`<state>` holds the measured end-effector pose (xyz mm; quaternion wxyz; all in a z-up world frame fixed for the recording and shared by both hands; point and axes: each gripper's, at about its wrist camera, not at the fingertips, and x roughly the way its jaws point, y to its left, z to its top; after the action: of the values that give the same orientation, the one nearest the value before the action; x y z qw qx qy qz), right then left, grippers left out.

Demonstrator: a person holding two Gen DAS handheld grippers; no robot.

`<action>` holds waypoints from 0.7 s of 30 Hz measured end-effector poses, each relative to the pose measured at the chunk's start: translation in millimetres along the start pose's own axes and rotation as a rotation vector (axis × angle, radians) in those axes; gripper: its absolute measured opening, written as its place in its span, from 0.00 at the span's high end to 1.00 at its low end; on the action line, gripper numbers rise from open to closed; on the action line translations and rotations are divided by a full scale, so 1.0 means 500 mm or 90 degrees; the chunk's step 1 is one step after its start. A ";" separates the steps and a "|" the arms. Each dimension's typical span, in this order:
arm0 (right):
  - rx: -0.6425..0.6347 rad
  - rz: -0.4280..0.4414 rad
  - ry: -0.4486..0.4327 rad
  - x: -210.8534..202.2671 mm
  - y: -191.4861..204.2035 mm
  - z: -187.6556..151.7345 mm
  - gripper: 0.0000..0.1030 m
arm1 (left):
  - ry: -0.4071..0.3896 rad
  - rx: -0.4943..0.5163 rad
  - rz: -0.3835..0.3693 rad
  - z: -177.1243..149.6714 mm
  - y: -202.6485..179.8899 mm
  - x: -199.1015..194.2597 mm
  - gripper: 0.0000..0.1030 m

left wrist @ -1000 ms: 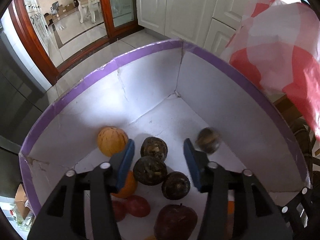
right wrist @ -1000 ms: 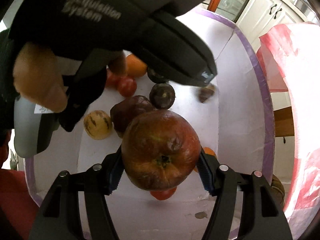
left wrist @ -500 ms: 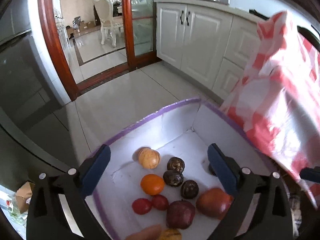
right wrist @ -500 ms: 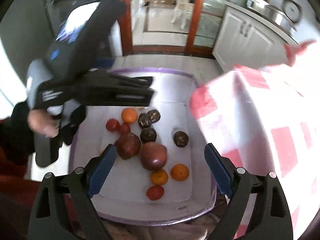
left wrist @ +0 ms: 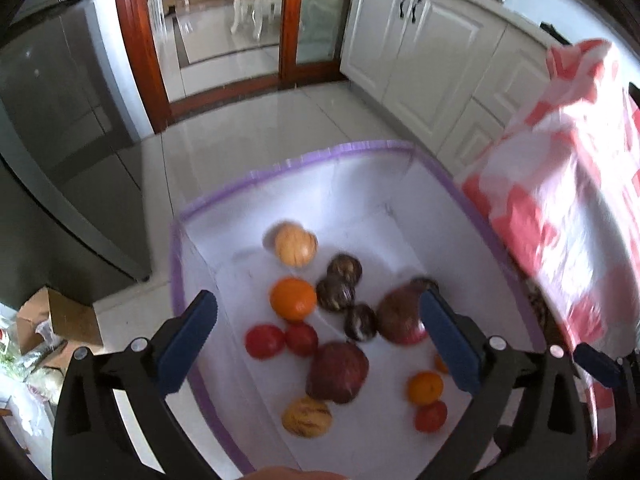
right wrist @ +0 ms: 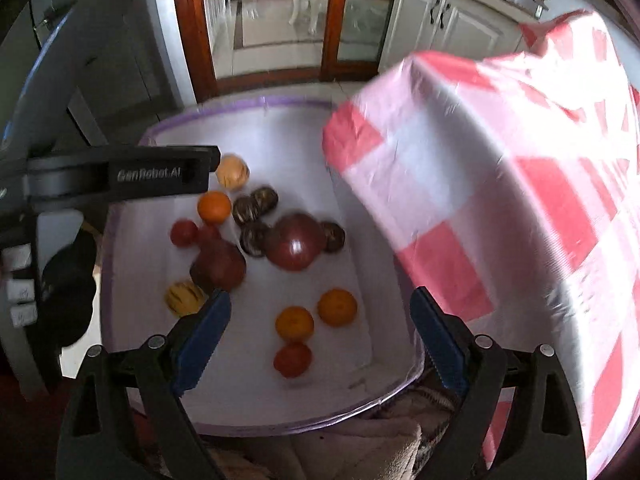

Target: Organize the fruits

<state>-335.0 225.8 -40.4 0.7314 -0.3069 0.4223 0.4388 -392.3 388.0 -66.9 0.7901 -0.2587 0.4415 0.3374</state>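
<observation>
A white box with a purple rim (left wrist: 360,148) (right wrist: 248,102) holds several fruits: oranges (left wrist: 293,298) (right wrist: 337,307), red tomatoes (left wrist: 265,341) (right wrist: 293,359), dark round fruits (left wrist: 335,293) (right wrist: 256,206), two large dark red apples (left wrist: 338,372) (right wrist: 296,242) and striped yellow melons (left wrist: 296,243) (right wrist: 185,298). My left gripper (left wrist: 318,344) is open and empty, held high above the box. My right gripper (right wrist: 320,338) is open and empty above the box's near side. The left gripper body (right wrist: 120,176) shows in the right wrist view.
A red and white checked bag (left wrist: 568,208) (right wrist: 500,208) stands right of the box. White cabinets (left wrist: 424,44), a wood-framed glass door (left wrist: 224,20) and a tiled floor lie beyond. A cardboard box (left wrist: 60,316) sits on the floor at the left.
The right gripper let go of the large red apple, which now lies in the box. Both grippers opened wide and rose well above the box.
</observation>
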 end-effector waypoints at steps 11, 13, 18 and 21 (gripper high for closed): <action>0.015 0.007 0.033 0.030 -0.012 -0.013 0.14 | 0.060 0.011 0.004 -0.039 -0.018 0.044 0.02; 0.014 0.008 0.034 0.025 -0.012 -0.012 0.14 | 0.057 0.011 0.006 -0.039 -0.019 0.043 0.02; 0.019 0.010 0.041 0.029 -0.015 -0.013 0.14 | 0.056 0.011 0.006 -0.033 -0.018 0.041 0.02; 0.020 0.011 0.043 0.030 -0.016 -0.014 0.14 | 0.058 0.015 0.004 -0.032 -0.022 0.040 0.02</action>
<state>-326.3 222.6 -56.2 0.7175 -0.3063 0.4564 0.4279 -384.5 375.8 -90.8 0.7710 -0.2630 0.4819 0.3226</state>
